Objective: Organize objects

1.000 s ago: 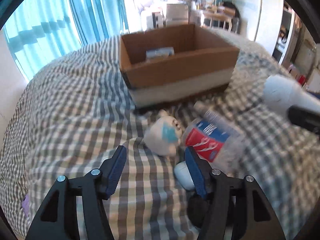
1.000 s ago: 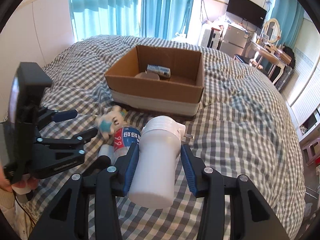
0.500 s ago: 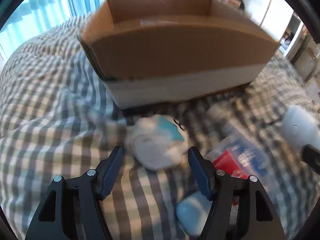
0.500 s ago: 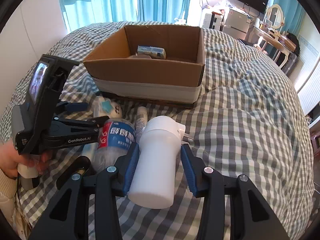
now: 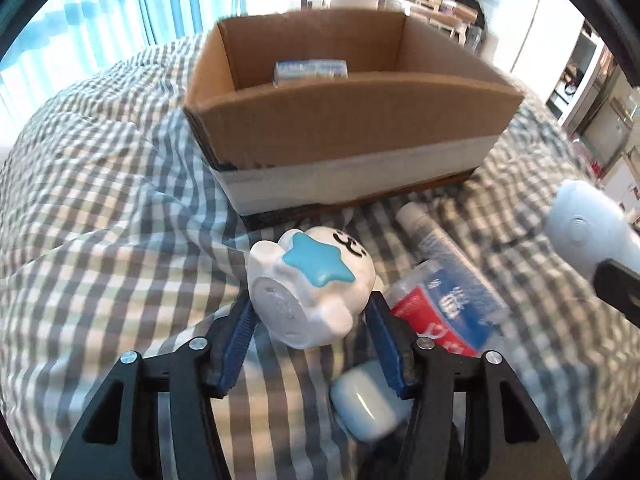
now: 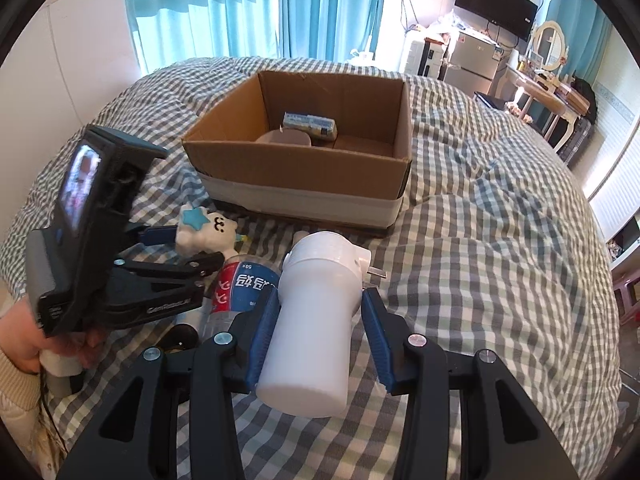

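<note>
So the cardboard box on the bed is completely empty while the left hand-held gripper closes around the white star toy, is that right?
Not quite. The cardboard box is not empty: the right wrist view shows a small blue and yellow packet lying inside it. The rest stands: the left hand-held gripper is closing around the white star toy, its pads against both sides.

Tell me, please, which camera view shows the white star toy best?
The left wrist view: the white star toy fills the centre between the closing left gripper. The right wrist view shows it small, off left.

Teal curtains (image 6: 208, 8), wall TV (image 6: 496, 8), oval mirror (image 6: 551, 46).
</note>
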`<state>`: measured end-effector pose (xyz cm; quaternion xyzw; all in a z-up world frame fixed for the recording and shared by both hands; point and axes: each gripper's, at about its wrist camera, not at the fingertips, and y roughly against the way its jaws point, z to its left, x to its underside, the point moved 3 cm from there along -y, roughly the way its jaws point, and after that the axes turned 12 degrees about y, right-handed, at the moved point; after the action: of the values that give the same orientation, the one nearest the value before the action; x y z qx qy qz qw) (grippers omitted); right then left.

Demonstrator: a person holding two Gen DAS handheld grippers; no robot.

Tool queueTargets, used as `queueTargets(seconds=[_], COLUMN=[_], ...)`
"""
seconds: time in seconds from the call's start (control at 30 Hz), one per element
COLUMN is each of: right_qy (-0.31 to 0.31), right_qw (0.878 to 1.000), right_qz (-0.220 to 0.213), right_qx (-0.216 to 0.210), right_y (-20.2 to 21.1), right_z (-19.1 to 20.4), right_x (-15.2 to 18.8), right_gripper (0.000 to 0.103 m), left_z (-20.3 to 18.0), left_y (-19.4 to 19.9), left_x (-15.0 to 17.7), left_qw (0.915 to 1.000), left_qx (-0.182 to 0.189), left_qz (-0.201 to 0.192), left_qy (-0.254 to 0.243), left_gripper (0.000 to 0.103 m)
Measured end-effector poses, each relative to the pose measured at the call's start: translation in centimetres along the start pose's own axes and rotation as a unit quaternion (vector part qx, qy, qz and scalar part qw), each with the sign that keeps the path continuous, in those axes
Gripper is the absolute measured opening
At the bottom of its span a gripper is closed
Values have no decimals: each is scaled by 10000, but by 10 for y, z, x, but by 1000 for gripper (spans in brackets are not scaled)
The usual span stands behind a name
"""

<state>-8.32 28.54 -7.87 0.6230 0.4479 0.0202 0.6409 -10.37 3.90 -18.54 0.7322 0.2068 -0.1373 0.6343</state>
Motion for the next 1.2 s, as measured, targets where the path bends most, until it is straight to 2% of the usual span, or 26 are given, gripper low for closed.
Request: queueTargets(seconds=[0.07, 0.27, 0.43, 0.5, 0.57, 0.67, 0.73, 0.9, 1.2], right_qy=[15, 110, 148, 126, 88, 40, 6, -112, -307], right_qw=[10000, 9996, 9993, 9993, 9994, 9996, 9997, 9999, 9994], right_qz=[-92, -244, -304, -327, -332, -273, -222, -88, -6], right_qx=[28, 115, 139, 123, 75, 11, -29, -95, -169], right_y=[9, 23, 26, 25, 21, 11, 5, -14, -33], right_z=[2, 8, 6, 4, 1, -3, -7, -16, -34], right_x=[-4, -17, -25, -27, -28, -27, -25, -20, -20], right_gripper=[43, 43, 43, 43, 43, 43, 43, 43, 43], left_z=[0, 0, -7, -9, -8, -4, 2, 7, 1], left_y=[12, 50, 63, 62, 54, 32, 15, -24, -60], left_x=[1, -16, -34, -35, -34, -32, -32, -32, -42], left_qw=[10000, 9987, 9973, 9970, 9970, 9982, 9993, 9996, 9986], left_qx=[53, 250, 436, 387, 204, 49, -2, 152, 168], left_qz=[-37, -405, -533, -540, -611, -467, -343, 91, 228], left_qy=[-6, -165, -251, -390, -422, -371, -165, 241, 451], left_gripper=[36, 28, 25, 26, 30, 52, 54, 56, 59])
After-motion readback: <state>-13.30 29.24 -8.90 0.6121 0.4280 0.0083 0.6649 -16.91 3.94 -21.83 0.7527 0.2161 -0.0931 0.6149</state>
